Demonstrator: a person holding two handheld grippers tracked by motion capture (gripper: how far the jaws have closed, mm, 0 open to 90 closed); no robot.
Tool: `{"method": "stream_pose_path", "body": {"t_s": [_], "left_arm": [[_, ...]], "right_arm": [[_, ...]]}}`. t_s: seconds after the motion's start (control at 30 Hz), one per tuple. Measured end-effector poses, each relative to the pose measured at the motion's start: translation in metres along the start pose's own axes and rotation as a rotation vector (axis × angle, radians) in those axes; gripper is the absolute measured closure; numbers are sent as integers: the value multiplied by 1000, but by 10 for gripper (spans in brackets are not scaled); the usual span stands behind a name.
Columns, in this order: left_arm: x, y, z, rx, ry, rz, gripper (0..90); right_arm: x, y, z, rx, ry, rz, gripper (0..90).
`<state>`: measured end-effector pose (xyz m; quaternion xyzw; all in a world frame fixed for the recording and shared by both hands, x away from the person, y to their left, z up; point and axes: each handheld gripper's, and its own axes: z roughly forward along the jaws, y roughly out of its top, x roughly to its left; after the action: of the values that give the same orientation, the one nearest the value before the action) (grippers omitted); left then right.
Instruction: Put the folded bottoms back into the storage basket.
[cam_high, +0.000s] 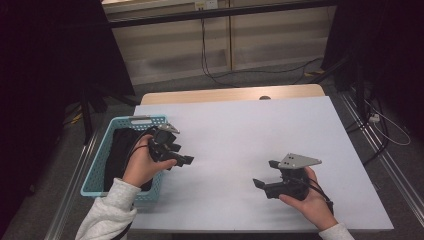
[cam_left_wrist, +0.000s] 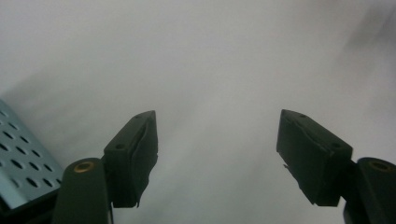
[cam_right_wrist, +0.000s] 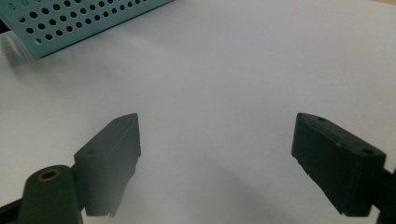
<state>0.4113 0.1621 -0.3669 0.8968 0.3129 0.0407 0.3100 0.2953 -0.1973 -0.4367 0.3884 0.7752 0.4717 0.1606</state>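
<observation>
Spreading across most of the high view is the white table, with a strip of bare wood at its far edge and dark floor with cables beyond it. At the table's left edge stands a light blue perforated basket, long side running away from the person, and inside it lies a black cloth, bunched and dark, too shadowed to tell its folds. A perforated corner of the basket also shows at the lower left of the left gripper view and along the top left of the right gripper view. The person's two forearms in grey sleeves come in from the bottom. The left gripper is held just beside the basket's right rim, over the white surface, its jaws pointing toward the middle of the table; in its own view the two black jaws stand wide apart over blurred white tabletop, with nothing between them. The right gripper hovers low over the table's right half, well apart from the basket, jaws pointing left toward the other hand; its own view shows the jaws spread wide over bare white surface, nothing between them either. Each gripper carries a grey three-cornered plate on top.
</observation>
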Motion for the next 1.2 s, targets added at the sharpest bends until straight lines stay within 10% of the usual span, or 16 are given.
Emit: {"method": "stream_pose_path", "body": {"t_s": [1.2], "left_arm": [[-32, -24, 23, -35, -87, -4, 196]], "right_arm": [[-11, -11, -24, 34, -14, -3, 140]]}}
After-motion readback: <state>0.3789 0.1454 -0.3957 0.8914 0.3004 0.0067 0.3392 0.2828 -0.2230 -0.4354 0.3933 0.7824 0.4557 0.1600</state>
